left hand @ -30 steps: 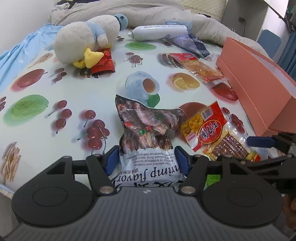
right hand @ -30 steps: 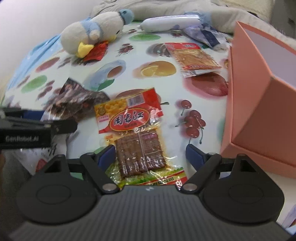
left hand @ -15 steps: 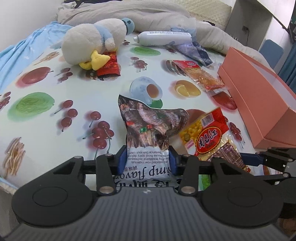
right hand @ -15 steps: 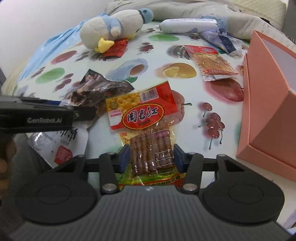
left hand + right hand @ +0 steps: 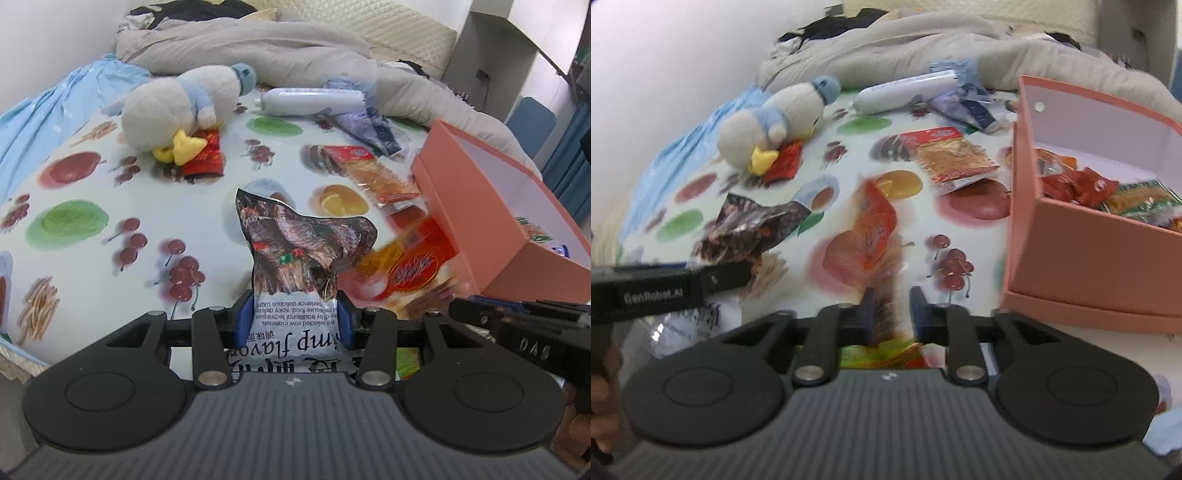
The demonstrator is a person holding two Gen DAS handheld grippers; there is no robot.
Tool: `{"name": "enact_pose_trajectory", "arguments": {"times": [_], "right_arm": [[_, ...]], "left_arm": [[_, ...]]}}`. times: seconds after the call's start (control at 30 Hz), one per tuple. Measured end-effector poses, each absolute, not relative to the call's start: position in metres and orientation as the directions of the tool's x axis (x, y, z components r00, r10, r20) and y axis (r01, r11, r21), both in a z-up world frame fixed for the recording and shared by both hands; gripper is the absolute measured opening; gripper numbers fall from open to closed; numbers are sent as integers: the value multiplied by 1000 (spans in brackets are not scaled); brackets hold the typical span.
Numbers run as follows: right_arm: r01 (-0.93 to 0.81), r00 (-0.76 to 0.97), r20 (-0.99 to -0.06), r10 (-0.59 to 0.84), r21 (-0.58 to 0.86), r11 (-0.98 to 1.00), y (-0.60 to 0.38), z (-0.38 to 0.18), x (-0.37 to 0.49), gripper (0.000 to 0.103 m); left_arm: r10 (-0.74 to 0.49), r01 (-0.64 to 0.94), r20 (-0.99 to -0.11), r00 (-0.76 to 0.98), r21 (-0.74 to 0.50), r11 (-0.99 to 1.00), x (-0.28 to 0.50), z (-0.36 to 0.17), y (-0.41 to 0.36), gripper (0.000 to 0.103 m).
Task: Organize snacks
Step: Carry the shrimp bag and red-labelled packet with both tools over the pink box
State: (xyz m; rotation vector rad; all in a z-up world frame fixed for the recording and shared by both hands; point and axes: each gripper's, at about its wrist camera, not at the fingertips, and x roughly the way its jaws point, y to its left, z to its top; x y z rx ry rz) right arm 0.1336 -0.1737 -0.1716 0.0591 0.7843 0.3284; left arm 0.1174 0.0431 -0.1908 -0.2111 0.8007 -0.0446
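My left gripper [image 5: 294,320] is shut on the shrimp flavour snack bag [image 5: 299,258] and holds it raised above the fruit-print cloth. My right gripper [image 5: 891,308] is shut on the red and yellow snack pack [image 5: 877,236], lifted and blurred; it also shows in the left wrist view [image 5: 410,266]. The pink box [image 5: 1082,236] stands to the right and holds several snack packs [image 5: 1078,184]. The shrimp bag also shows in the right wrist view [image 5: 753,225].
A plush penguin [image 5: 184,110] lies on a small red pack [image 5: 205,157] at the far left. An orange snack pack [image 5: 953,157], a white bottle [image 5: 310,101] and a blue wrapper [image 5: 365,127] lie farther back. Grey bedding [image 5: 258,44] borders the cloth.
Both grippers closed on their packs and lifted them off the cloth. The right one has swung its pack toward the pink box.
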Motion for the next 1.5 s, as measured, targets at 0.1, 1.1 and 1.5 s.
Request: {"name": "enact_pose_trajectory", "arguments": {"times": [0.1, 1.1, 1.5], "right_arm": [[-238, 663, -690, 291, 175, 955, -181, -173, 136, 10], [-245, 663, -725, 187, 26, 969, -121, -237, 137, 90], [-264, 665, -720, 199, 22, 964, -110, -232, 146, 67]], "left_arm": [[-102, -32, -704, 703, -175, 984, 117, -184, 34, 50], [-64, -79, -747, 661, -154, 985, 117, -231, 64, 50], [-56, -92, -737, 674, -159, 983, 113, -227, 70, 50]]}}
